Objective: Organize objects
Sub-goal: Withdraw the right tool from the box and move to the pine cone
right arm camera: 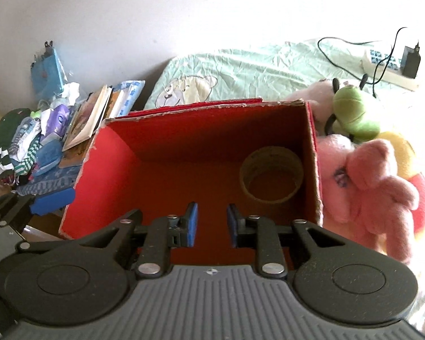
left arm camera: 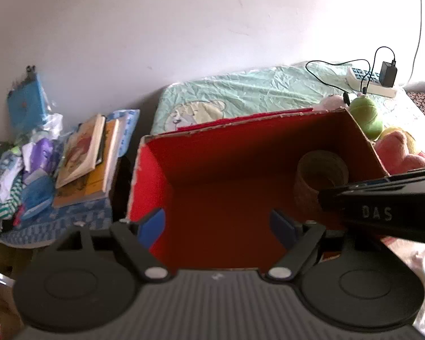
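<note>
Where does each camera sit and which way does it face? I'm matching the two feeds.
Left wrist: on the left gripper, looking forward and down into the red box; its wide-open fingers and the right gripper's black body show.
Right wrist: on the right gripper, over the box's near edge; its fingers and the left gripper's blue fingertip show.
Shared: box, tape roll, books, stuffed toys.

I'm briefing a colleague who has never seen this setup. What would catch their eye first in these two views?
The open red box fills the middle of both views, holding only a roll of tape near its right wall. Just outside that wall lies a heap of plush toys, a pink one in front and a green one behind. Both the left gripper and the right gripper hang open and empty over the box.
</note>
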